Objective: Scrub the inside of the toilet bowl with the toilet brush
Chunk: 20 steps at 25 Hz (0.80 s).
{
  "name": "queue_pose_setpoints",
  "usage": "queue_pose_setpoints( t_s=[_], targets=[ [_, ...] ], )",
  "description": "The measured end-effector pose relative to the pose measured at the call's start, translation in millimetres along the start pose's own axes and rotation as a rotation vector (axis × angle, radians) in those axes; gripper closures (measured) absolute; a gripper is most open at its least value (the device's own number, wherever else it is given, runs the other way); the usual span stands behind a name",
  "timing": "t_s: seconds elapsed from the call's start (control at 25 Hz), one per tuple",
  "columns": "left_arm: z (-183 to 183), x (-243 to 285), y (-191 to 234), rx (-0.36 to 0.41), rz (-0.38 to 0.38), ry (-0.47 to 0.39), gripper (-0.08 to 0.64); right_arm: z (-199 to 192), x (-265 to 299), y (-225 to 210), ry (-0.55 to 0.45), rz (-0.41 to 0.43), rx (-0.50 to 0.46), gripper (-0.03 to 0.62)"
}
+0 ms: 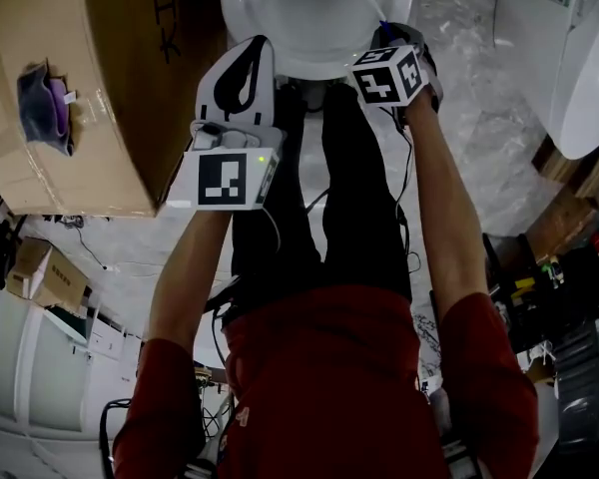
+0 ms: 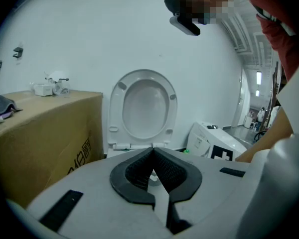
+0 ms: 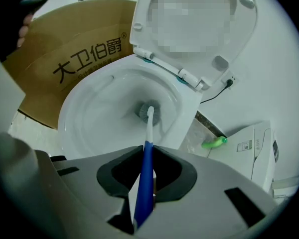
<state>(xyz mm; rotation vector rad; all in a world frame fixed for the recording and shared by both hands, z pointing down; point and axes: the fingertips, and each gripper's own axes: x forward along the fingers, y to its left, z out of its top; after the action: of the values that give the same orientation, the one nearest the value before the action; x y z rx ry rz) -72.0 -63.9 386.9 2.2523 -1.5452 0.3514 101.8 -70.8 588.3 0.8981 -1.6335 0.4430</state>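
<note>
The white toilet bowl (image 3: 99,113) stands open, its seat and lid (image 3: 189,34) raised. My right gripper (image 3: 147,148) is shut on the blue handle (image 3: 145,183) of the toilet brush. The brush's white shaft reaches down into the bowl, and its grey head (image 3: 147,111) sits at the bottom near the drain. In the head view the right gripper (image 1: 391,43) hangs over the near rim of the bowl (image 1: 309,38). My left gripper (image 1: 252,58) is level with that rim on the left. Its jaws (image 2: 153,151) are shut with nothing between them and face the raised seat (image 2: 144,108).
A large cardboard box (image 1: 90,88) stands close to the left of the toilet, with a purple cloth (image 1: 42,103) on top. Another white toilet (image 1: 569,58) lies to the right, with a green object (image 3: 214,143) on the floor near it. My legs stand right in front of the bowl.
</note>
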Motion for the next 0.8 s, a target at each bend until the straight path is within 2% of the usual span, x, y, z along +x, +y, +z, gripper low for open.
queue_pose_setpoints(
  t_s=[0.16,0.28,0.4,0.56,0.8],
  targets=[
    [0,-9,6,0.015,0.002,0.026,0.548,22,19,14,-0.001,0.032,0.006,0.532],
    [2,-14,14,-0.008,0.018,0.025,0.548,40,27,31,-0.024,0.063,0.025,0.532],
    [-5,-19,22,0.026,0.018,0.052,0.548,55,34,42,-0.028,0.073,0.038,0.532],
    [-8,-22,28,0.025,0.024,0.060,0.548,56,42,47,-0.009,0.091,0.073,0.532],
    [-9,-23,25,0.006,0.028,0.053,0.548,51,52,64,0.014,0.119,0.050,0.531]
  ],
)
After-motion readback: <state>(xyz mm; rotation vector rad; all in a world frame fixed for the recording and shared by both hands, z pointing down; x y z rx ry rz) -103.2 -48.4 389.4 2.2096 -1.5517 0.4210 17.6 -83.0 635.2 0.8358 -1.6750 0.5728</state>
